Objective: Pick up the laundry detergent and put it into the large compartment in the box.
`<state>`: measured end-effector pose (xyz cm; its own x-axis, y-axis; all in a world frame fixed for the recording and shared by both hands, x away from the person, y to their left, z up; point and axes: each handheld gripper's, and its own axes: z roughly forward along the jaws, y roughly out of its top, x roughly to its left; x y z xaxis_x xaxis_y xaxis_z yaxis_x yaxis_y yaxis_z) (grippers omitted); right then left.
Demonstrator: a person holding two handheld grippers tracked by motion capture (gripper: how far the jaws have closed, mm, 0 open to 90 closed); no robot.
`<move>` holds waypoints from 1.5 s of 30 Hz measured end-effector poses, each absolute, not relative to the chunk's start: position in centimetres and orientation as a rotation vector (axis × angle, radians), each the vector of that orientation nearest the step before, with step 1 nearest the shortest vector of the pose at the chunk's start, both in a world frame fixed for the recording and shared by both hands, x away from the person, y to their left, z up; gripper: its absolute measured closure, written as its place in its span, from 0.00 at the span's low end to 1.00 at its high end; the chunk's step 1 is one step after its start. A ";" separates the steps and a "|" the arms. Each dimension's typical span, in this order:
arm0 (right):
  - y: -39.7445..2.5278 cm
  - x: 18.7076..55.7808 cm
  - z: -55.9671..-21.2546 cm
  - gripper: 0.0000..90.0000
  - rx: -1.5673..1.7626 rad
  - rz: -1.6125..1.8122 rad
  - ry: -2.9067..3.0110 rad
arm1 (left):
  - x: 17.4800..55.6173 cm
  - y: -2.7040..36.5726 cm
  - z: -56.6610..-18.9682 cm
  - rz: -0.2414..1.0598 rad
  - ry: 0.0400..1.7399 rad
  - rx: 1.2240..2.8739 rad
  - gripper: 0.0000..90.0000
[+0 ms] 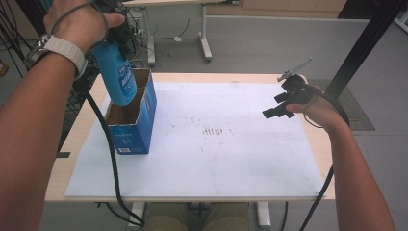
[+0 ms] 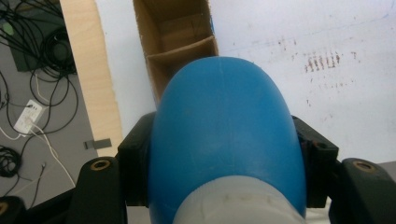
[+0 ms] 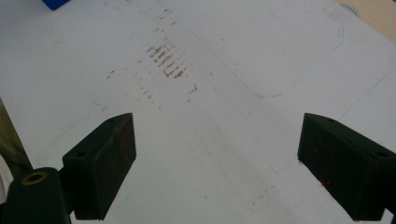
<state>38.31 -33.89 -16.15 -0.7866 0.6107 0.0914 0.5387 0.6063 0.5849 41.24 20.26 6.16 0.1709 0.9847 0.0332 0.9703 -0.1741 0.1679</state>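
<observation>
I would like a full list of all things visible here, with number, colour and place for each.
bottle: one, blue, held over the near part of the box, bottom end down
box: one, blue outside and brown inside, open top with a divider, left side of the mat
mat: one, white with reddish marks, covers the table
table: one, light wood
cables: several, black and white, on the floor left of the table
left tool: one, black, shut on the bottle
right tool: one, black, open above the right side of the mat
</observation>
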 end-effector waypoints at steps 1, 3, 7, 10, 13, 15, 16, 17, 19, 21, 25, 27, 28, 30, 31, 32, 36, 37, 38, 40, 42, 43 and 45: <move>-33.9 38.3 -16.2 0.13 0.975 0.925 2.710 | 41.3 20.3 6.1 0.199 1.950 2.319 0.41; -33.8 38.4 -16.3 0.13 0.976 0.925 2.712 | 41.4 20.5 5.9 0.202 1.954 2.315 0.41; -33.8 38.6 -16.4 0.13 0.974 0.930 2.714 | 41.7 20.6 5.4 0.198 1.963 2.319 0.41; -33.8 38.6 -16.4 0.13 0.978 0.927 2.714 | 42.0 20.8 5.1 0.192 1.975 2.314 0.41; -33.8 38.7 -16.6 0.13 0.982 0.928 2.717 | 42.2 21.1 4.7 0.187 1.984 2.305 0.41; -33.8 38.8 -16.8 0.13 0.987 0.927 2.719 | 42.3 21.3 4.5 0.187 1.984 2.300 0.41; -33.8 38.8 -16.8 0.13 0.989 0.926 2.720 | 42.3 21.3 4.4 0.186 1.986 2.298 0.41; -33.8 38.8 -16.8 0.13 0.989 0.925 2.721 | 42.4 21.3 4.2 0.186 1.986 2.300 0.41; -33.8 38.9 -16.9 0.13 0.988 0.922 2.721 | 42.4 21.3 3.8 0.189 1.987 2.299 0.41; -33.8 39.0 -17.0 0.13 0.989 0.924 2.723 | 42.7 21.3 3.5 0.181 1.986 2.307 0.41; -33.7 39.0 -17.0 0.13 0.986 0.926 2.723 | 42.8 21.5 3.0 0.168 1.987 2.299 0.41; -33.8 38.9 -17.1 0.13 0.991 0.927 2.721 | 42.9 21.6 2.8 0.162 1.989 2.302 0.41; -33.8 38.9 -17.1 0.13 0.993 0.922 2.722 | 42.9 21.6 2.7 0.169 1.989 2.297 0.41; -34.0 38.9 -17.1 0.13 0.995 0.925 2.722 | 42.9 21.5 2.5 0.174 1.991 2.300 0.41; -34.0 38.9 -17.1 0.13 0.995 0.921 2.722 | 42.9 21.6 2.5 0.177 1.990 2.300 0.41; -34.1 38.9 -17.2 0.13 0.998 0.925 2.720 | 42.9 21.6 2.4 0.179 1.990 2.298 0.41; -33.9 38.9 -17.3 0.13 1.000 0.920 2.723 | 43.0 21.7 2.0 0.175 1.990 2.301 0.41; -34.0 38.9 -17.3 0.13 1.000 0.925 2.724 | 43.0 21.8 1.9 0.180 1.984 2.298 0.41; -33.9 38.9 -17.3 0.13 0.999 0.924 2.725 | 43.0 21.9 1.7 0.177 1.986 2.293 0.41; -33.9 38.9 -17.4 0.13 1.002 0.928 2.723 | 43.0 22.0 1.5 0.177 1.982 2.287 0.41; -33.9 39.0 -17.4 0.13 1.001 0.926 2.724 | 43.0 22.1 1.2 0.180 1.984 2.284 0.41; -33.9 39.0 -17.4 0.13 1.003 0.929 2.723 | 43.0 22.1 1.1 0.181 1.986 2.288 0.41; -33.9 39.0 -17.5 0.13 1.006 0.925 2.724 | 43.2 21.9 0.6 0.188 1.988 2.300 0.41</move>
<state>39.01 -33.92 -17.47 -0.7780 0.6174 0.1160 0.5603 0.5984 0.5727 43.16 21.94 0.57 0.1421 0.9894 0.0306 0.9775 -0.1452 0.1528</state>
